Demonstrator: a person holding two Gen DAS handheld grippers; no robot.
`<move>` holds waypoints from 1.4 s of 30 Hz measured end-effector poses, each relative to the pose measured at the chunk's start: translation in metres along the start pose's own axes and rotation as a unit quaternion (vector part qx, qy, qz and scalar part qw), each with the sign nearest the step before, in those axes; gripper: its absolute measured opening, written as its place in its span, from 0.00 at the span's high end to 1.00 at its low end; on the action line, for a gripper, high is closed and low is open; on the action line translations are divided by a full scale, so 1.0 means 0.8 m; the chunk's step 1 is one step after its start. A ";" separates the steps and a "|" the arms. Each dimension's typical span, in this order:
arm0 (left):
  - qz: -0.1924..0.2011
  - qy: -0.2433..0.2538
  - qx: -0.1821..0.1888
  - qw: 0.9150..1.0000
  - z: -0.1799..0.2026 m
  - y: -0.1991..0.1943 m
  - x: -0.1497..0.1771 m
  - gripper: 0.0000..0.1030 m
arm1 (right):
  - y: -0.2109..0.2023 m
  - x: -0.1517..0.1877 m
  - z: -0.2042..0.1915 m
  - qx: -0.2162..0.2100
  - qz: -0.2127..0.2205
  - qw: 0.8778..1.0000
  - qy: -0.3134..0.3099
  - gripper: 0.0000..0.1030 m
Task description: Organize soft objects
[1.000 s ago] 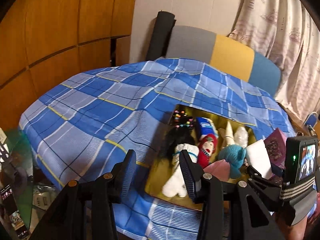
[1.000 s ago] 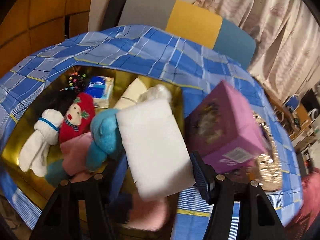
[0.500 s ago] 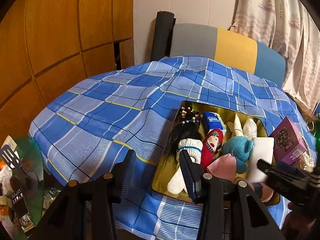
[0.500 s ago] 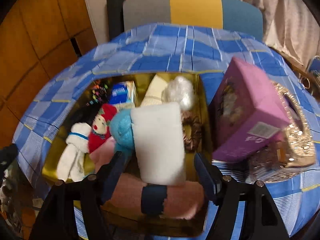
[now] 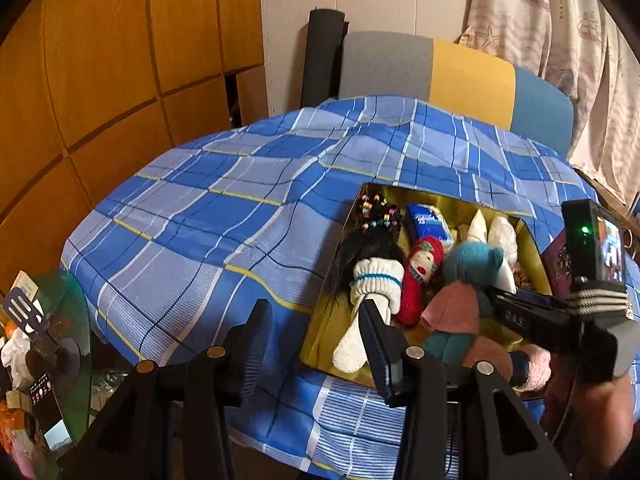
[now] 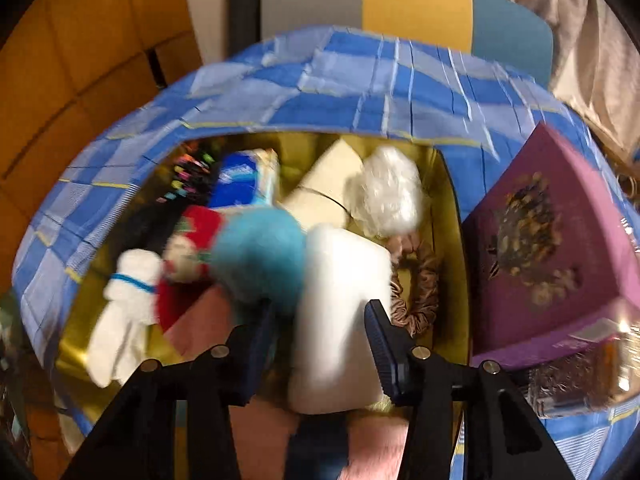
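Gold tray point(image 6: 454, 240): one white sponge point(image 6: 340, 312), pinched by closing right tongs point(image 6: 320, 344); left tongs point(image 5: 316, 344) spread, empty.

The right gripper point(image 6: 320, 340) comes lower over the tray point(image 6: 452, 216), and its jaws have just been closing around the white sponge point(image 6: 336, 312).

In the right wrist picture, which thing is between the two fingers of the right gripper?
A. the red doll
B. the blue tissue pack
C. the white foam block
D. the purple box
C: the white foam block lies in the gold tray between the fingers of the right gripper, whose jaws have just been closing around it; the picture is too blurred to show whether the pads press on it.
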State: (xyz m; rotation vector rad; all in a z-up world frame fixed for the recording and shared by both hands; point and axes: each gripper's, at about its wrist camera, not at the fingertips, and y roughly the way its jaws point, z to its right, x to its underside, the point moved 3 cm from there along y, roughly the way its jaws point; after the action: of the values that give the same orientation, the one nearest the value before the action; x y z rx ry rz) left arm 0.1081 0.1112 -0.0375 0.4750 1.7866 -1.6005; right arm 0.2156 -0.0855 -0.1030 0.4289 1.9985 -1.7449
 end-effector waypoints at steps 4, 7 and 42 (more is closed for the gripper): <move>-0.025 0.011 -0.007 1.000 0.004 0.007 0.004 0.56 | -0.015 0.008 -0.003 -0.028 0.007 1.000 0.006 0.49; -0.031 0.021 -0.014 0.999 0.008 0.008 0.008 0.56 | -0.042 0.021 -0.005 -0.046 0.027 0.998 0.023 0.36; -0.019 0.074 0.020 0.997 0.038 -0.079 0.043 0.56 | -0.222 0.127 0.010 0.085 0.157 0.983 0.047 0.00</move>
State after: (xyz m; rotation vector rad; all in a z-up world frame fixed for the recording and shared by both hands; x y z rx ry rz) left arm 0.0489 0.0650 -0.0164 0.5947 1.8854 -1.6690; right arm 0.0395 -0.1260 -0.0065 0.8484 1.7333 -1.7226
